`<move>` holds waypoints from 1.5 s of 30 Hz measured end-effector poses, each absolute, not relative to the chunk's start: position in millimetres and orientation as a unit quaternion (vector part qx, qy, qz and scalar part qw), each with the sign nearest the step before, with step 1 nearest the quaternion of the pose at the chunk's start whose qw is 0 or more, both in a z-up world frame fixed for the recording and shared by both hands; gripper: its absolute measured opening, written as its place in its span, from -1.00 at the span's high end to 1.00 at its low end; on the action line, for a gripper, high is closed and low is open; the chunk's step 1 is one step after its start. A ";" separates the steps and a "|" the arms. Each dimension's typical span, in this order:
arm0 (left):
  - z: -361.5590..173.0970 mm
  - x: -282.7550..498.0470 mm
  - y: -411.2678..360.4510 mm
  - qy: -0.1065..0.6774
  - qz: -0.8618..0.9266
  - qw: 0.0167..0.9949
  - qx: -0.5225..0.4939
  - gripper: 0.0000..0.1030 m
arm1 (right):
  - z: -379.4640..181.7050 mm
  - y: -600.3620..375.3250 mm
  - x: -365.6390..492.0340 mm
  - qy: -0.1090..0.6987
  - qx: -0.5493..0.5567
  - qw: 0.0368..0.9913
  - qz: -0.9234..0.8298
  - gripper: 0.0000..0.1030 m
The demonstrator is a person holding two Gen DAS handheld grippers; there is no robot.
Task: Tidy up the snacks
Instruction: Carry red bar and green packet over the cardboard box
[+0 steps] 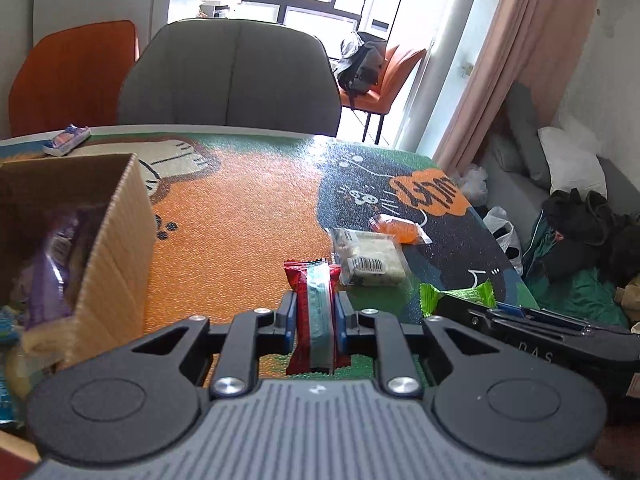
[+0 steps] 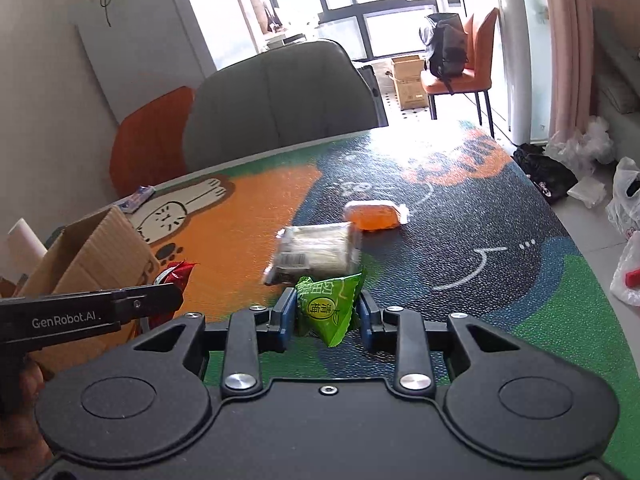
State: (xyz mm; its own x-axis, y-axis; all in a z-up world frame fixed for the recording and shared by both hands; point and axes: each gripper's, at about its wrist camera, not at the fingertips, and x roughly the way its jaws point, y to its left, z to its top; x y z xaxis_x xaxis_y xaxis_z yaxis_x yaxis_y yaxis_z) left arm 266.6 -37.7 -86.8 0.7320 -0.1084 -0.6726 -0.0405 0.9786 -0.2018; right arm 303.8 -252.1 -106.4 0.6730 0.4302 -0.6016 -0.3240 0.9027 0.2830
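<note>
My left gripper (image 1: 315,312) is shut on a red snack packet (image 1: 310,312) with a teal stripe, held above the table just right of the open cardboard box (image 1: 116,240). The box holds purple and blue packets (image 1: 52,272). My right gripper (image 2: 325,312) is shut on a green snack packet (image 2: 329,308) above the table; it also shows in the left wrist view (image 1: 456,294). A clear pack of pale biscuits (image 2: 316,250) and an orange packet (image 2: 374,214) lie on the table ahead. The left gripper shows at the left of the right wrist view, with the red packet (image 2: 178,274).
A small blue and pink packet (image 1: 66,140) lies at the table's far left edge. A grey chair (image 1: 228,80) and an orange chair (image 1: 76,76) stand behind the table. Bags and clothes lie on the floor to the right (image 2: 624,208).
</note>
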 end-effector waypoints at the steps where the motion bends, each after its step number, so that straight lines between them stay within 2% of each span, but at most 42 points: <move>1: -83.5 264.0 -35.5 0.362 -0.018 0.926 -0.103 0.64 | -103.6 -250.2 301.9 0.345 0.076 0.912 0.209 0.42; 19: -40.6 225.9 10.9 0.323 0.010 0.940 -0.106 0.64 | -59.1 -193.5 282.5 0.305 0.045 0.918 0.251 0.42; 45: -44.0 190.2 97.3 0.335 0.070 0.931 -0.130 0.64 | -42.1 -105.8 264.3 0.296 0.001 0.903 0.312 0.42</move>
